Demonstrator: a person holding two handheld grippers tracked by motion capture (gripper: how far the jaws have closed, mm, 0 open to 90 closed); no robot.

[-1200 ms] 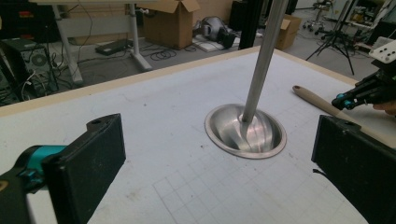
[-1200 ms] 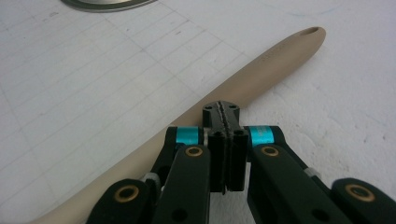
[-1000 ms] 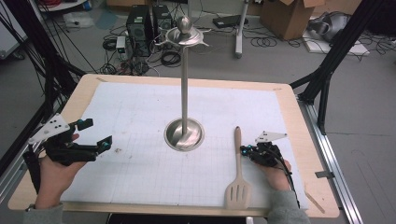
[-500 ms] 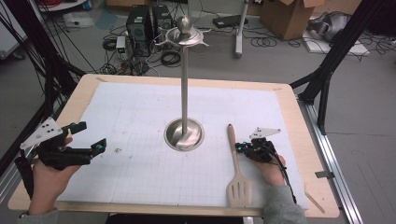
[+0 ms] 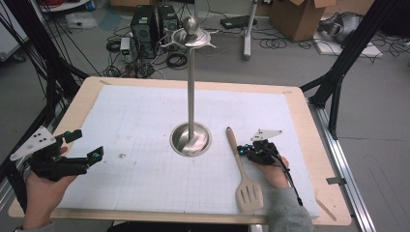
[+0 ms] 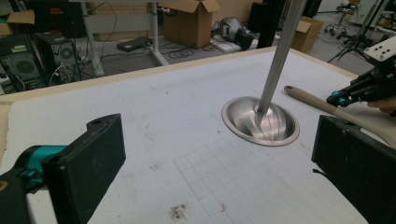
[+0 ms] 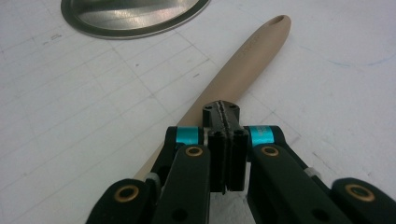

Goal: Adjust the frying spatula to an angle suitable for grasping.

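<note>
The wooden spatula [image 5: 243, 171] lies flat on the white gridded surface [image 5: 145, 121], its handle end toward the base of the tall metal stand [image 5: 191, 137] and its slotted blade toward the person. The right hand-held gripper [image 5: 245, 151] sits just beside the handle's middle, and in the right gripper view its jaws are pressed together with nothing between them, directly above or perhaps touching the handle [image 7: 233, 79]; that view is too close to tell contact. The left hand-held gripper [image 5: 92, 147] rests well apart at the left side, jaws spread wide and empty.

The step in hand looks like picking up the spatula. To do it well, the right jaws should first be opened, straddle the handle squarely across its width near the balance point, come down until both pads flank the wood, then close before any lift, keeping clear of the stand's dish.
</note>
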